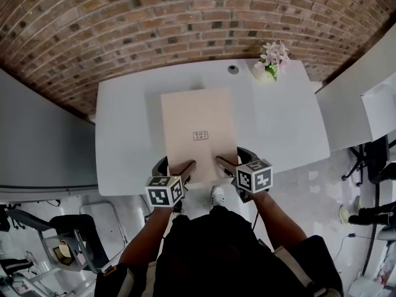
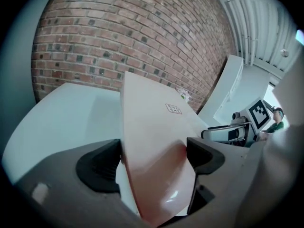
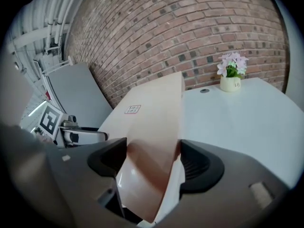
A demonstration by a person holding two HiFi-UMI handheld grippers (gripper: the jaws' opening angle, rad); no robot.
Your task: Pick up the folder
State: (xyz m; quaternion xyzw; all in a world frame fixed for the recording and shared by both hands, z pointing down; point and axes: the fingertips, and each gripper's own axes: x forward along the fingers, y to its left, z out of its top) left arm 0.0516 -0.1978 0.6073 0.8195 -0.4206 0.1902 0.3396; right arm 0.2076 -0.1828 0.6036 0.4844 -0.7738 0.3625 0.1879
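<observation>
A beige folder (image 1: 198,132) with a small printed label lies lengthwise over the white table (image 1: 124,135). Its near edge is raised and held from both sides. My left gripper (image 1: 185,169) grips the near left corner and my right gripper (image 1: 224,163) the near right corner. In the left gripper view the folder (image 2: 152,122) curves up between the jaws of the left gripper (image 2: 154,163), pressed by both pads. In the right gripper view the folder (image 3: 152,113) bends the same way inside the right gripper (image 3: 153,165). The folder's far end looks lifted too, though whether it touches the table I cannot tell.
A small pot of pink flowers (image 1: 271,64) and a round cable hole (image 1: 232,69) sit at the table's far right. A brick wall (image 1: 185,23) rises behind. Another white desk (image 1: 352,110) stands to the right, and a chair (image 1: 68,240) at the lower left.
</observation>
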